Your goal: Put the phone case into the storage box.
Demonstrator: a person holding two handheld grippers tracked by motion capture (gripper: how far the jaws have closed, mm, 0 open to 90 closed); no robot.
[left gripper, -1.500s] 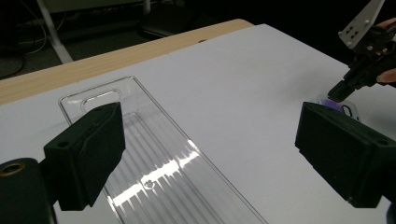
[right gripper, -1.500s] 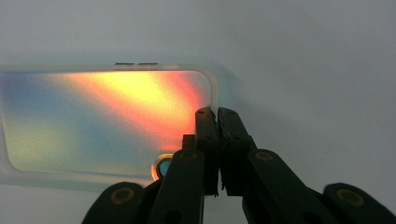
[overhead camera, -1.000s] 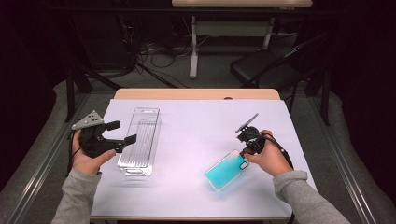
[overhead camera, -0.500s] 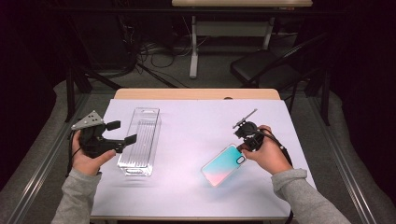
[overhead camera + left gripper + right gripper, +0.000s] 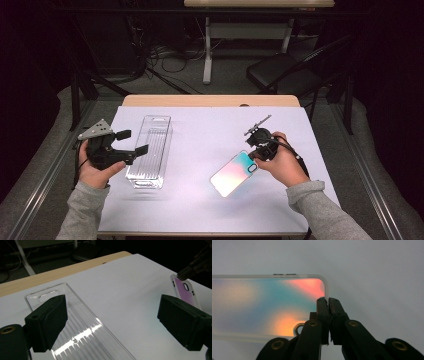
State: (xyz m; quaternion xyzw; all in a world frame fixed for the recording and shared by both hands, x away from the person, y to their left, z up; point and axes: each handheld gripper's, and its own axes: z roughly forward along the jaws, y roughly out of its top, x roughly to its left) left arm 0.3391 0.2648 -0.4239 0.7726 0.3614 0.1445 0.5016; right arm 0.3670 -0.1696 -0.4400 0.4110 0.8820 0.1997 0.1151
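The right tongs (image 5: 256,152) are pressed together on the short edge of the phone case (image 5: 233,173), at the camera-hole end. The case lies flat on the white worktop (image 5: 210,140), right of centre, extending from the tongs toward the person. In the right gripper view the jaws pinch the case rim (image 5: 325,290). The left tongs (image 5: 132,142) are spread wide, apart from the case, hovering at the left side of a clear plastic tray (image 5: 150,150). The tray lies lengthwise on the worktop, left of centre.
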